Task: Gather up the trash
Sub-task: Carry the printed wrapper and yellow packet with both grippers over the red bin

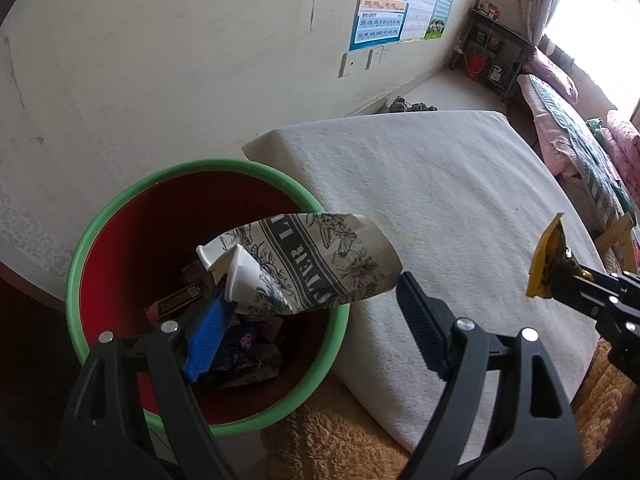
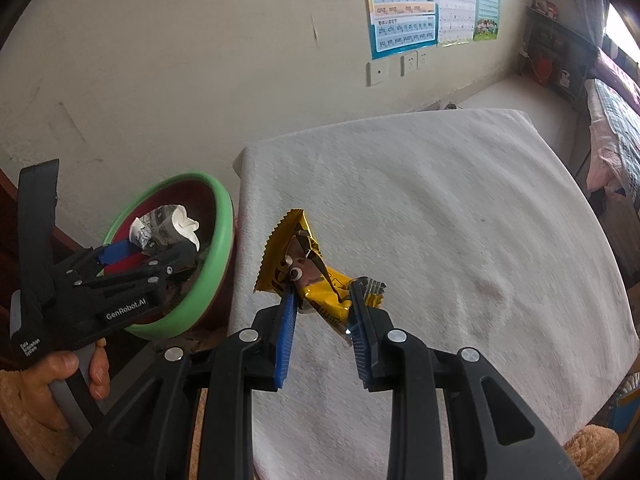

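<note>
A crushed paper cup (image 1: 320, 256) with black print hangs over the green-rimmed red bin (image 1: 120, 208). My left gripper (image 1: 312, 286) spans it lengthwise, one fingertip at each end, so it is shut on the cup at a wide opening. The bin holds several dark wrappers. In the right wrist view the left gripper (image 2: 152, 248) and the cup (image 2: 164, 226) sit above the bin (image 2: 226, 220). My right gripper (image 2: 323, 286) is shut on a yellow snack wrapper (image 2: 320, 296) above the white-clothed table (image 2: 420, 200). The right gripper (image 1: 576, 276) and its wrapper (image 1: 546, 260) also show at the left view's right edge.
The bin stands on the floor against the table's left edge (image 1: 340, 208), close to the wall. A hand (image 2: 60, 364) grips the left gripper's handle. A tan fluffy rug (image 1: 340, 440) lies below. A bed with pink bedding (image 1: 560, 80) and a shelf (image 1: 492, 48) stand far right.
</note>
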